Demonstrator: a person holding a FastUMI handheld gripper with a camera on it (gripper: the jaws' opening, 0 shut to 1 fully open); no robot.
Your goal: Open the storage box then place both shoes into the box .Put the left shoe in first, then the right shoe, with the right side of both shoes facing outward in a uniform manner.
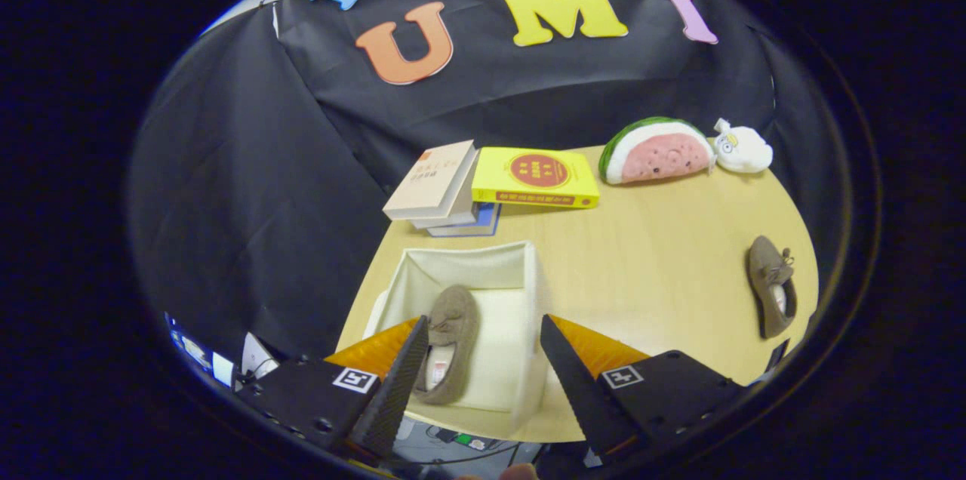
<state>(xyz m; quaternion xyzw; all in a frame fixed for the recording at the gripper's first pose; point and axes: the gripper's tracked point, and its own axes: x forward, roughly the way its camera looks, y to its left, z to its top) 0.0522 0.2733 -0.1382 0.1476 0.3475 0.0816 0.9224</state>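
The white storage box (521, 265) stands open on the wooden table, just ahead of and below my fingers. A brown suede shoe (453, 340) lies inside it along the left wall, toe pointing away, partly hidden by my left finger (400, 382). The second brown shoe (771, 285) rests on the table far to the right, near the edge. My gripper (483, 329) hangs above the box, open, with nothing between its fingers.
Beyond the box lie a stack of books (441, 189) and a yellow book (537, 176). A watermelon plush (656, 150) and a white plush toy (743, 148) sit at the table's far right. Bare tabletop (649, 261) lies between the box and the second shoe.
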